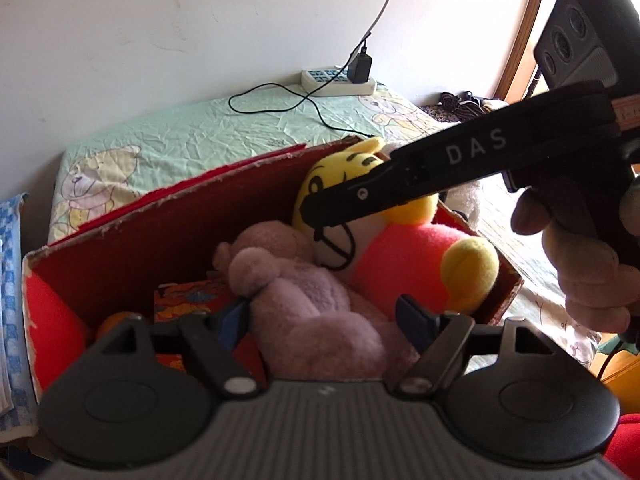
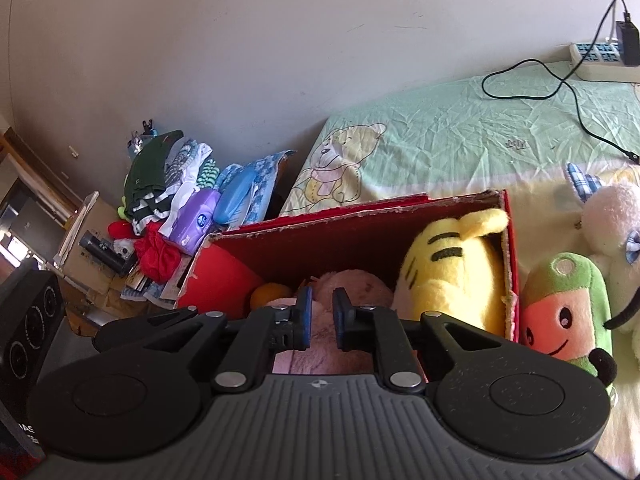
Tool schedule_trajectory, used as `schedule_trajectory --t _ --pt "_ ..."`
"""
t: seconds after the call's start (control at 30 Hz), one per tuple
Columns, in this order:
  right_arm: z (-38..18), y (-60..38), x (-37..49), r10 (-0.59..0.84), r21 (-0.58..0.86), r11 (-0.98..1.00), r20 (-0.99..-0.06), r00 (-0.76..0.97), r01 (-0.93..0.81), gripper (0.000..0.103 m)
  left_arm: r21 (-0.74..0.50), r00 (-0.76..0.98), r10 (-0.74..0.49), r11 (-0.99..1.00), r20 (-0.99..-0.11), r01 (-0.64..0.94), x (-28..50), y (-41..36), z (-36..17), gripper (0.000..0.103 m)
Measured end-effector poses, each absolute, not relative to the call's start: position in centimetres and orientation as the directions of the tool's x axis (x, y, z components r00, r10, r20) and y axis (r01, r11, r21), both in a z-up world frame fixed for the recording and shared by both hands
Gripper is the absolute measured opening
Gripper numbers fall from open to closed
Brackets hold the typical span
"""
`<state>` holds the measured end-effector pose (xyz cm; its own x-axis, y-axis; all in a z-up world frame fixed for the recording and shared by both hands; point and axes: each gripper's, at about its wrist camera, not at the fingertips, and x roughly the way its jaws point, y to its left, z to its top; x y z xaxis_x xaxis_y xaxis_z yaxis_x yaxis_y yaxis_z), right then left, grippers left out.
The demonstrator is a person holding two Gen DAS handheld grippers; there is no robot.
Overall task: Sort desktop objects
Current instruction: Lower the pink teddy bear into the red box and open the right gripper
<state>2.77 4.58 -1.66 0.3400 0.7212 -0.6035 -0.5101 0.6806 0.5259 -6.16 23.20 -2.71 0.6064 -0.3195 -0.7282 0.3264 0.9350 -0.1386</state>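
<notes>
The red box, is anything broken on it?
Yes, a bit. The red box's top edge is ragged and torn, with pale cardboard showing along the rim, and the corner by the yellow tiger plush is frayed. The toys inside look fine, just piled up.

Purple plush toy (image 1: 316, 304) between spread fingers (image 1: 416, 318) — red box (image 1: 160, 232).
</notes>
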Motion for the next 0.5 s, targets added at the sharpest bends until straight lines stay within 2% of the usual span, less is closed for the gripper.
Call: schedule_trajectory --t 0.3,0.33,0.5 --pt "-1.6 9.1 2.8 0.773 0.522 0.564 -0.606 0.187 -0.639 0.017 -0.15 0.611 -0.328 0.934 -0.721 0.324 -8.0 23.7 -1.8 0.078" --pt "-1.8 9.4 2.8 0.767 0.517 0.563 -0.616 0.177 -0.645 0.017 -0.155 0.599 -0.332 0.932 -0.728 0.328 -8.0 23.6 -2.0 0.081" --pt "-2.6 8.7 3.3 0.735 0.511 0.619 -0.645 0.209 -0.596 0.018 -0.119 0.591 -0.262 0.956 -0.763 0.269 -7.8 23.8 -3.2 0.081"
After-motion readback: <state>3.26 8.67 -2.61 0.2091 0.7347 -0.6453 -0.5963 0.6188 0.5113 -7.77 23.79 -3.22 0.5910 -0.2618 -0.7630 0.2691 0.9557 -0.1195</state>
